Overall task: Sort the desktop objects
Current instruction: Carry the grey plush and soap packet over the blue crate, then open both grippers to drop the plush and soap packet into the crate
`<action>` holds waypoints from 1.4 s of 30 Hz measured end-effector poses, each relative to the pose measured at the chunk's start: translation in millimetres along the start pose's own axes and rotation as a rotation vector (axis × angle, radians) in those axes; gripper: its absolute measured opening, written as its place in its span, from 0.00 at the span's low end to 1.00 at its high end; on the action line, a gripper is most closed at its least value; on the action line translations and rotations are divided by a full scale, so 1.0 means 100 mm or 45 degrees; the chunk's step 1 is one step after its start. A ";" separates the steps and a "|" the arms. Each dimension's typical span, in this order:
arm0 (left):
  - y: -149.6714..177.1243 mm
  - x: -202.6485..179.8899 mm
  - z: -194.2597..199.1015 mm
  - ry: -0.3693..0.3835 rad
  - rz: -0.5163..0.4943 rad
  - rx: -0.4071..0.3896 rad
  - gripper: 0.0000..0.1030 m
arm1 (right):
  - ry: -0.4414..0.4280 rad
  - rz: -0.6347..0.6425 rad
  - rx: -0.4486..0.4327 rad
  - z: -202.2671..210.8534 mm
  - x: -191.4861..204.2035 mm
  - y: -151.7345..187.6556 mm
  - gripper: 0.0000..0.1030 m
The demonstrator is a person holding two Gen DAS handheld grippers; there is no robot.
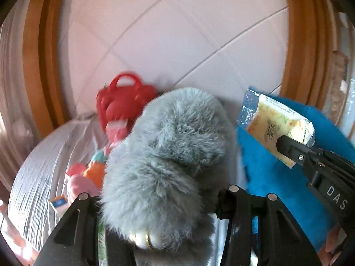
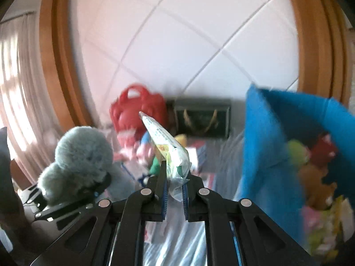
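My left gripper [image 1: 155,201] is shut on a grey fluffy plush [image 1: 168,150] and holds it up above the table; it also shows at the left of the right wrist view [image 2: 82,155]. My right gripper [image 2: 175,177] is shut on a tissue packet [image 2: 168,146] with a yellow and green print, held in the air. In the left wrist view the packet [image 1: 277,124] hangs in front of the blue fabric bin [image 1: 288,177]. The bin [image 2: 266,144] stands at the right and holds several small toys [image 2: 315,166].
A red toy basket [image 1: 124,102] stands at the back by the tiled wall. Several small colourful toys [image 1: 88,177] lie on the plastic-covered table [image 1: 44,166]. A dark box [image 2: 202,119] sits at the back. Wooden frames flank the wall.
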State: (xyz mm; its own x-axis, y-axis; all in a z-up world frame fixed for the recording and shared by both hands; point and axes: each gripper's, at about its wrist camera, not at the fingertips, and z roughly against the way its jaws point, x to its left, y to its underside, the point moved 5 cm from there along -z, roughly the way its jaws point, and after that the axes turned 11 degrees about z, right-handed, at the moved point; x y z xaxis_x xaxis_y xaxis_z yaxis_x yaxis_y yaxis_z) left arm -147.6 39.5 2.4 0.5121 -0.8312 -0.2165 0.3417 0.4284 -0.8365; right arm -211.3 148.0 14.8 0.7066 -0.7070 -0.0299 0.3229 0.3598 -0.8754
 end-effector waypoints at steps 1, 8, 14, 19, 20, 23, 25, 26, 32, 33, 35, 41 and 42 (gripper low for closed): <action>-0.04 -0.13 0.10 0.017 -0.011 -0.028 0.44 | 0.010 -0.009 -0.036 0.16 -0.09 -0.05 0.10; -0.08 -1.12 0.59 0.166 -0.067 -0.115 0.44 | 0.135 -0.071 -0.151 1.07 -0.89 -0.12 0.10; 0.10 -1.98 0.82 0.282 -0.147 -0.120 0.44 | 0.371 -0.105 -0.109 1.47 -1.80 0.14 0.10; 0.34 -2.52 0.76 0.289 -0.216 -0.051 0.44 | 0.471 -0.155 -0.022 1.62 -2.40 0.54 0.11; 0.38 -2.60 0.72 0.283 -0.229 -0.034 0.44 | 0.480 -0.162 -0.010 1.64 -2.48 0.60 0.11; 0.53 -2.77 0.68 0.265 -0.252 0.014 0.44 | 0.503 -0.168 0.041 1.69 -2.71 0.76 0.11; 0.61 -2.90 0.65 0.254 -0.267 0.045 0.44 | 0.507 -0.172 0.071 1.69 -2.82 0.84 0.11; 0.64 -2.94 0.62 0.250 -0.273 0.061 0.44 | 0.508 -0.171 0.084 1.68 -2.86 0.86 0.11; 0.77 -3.06 0.55 0.210 -0.292 0.096 0.45 | 0.499 -0.169 0.147 1.68 -3.00 1.07 0.11; 0.78 -3.05 0.54 0.205 -0.294 0.097 0.45 | 0.501 -0.169 0.156 1.67 -3.01 1.09 0.11; 0.81 -3.05 0.53 0.195 -0.297 0.101 0.47 | 0.505 -0.164 0.173 1.64 -3.03 1.13 0.12; 0.79 -3.08 0.59 0.160 -0.296 0.049 0.74 | 0.518 -0.154 0.228 1.52 -3.07 1.19 0.28; 0.78 -3.08 0.61 0.158 -0.293 0.035 0.81 | 0.521 -0.156 0.232 1.51 -3.07 1.20 0.41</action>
State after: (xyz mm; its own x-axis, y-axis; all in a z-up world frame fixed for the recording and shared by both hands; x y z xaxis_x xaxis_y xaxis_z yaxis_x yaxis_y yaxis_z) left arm -230.7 350.1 34.2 0.3185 -0.9443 -0.0833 0.4605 0.2309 -0.8571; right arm -294.5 500.4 -7.7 0.3611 -0.9202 -0.1514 0.5198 0.3334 -0.7866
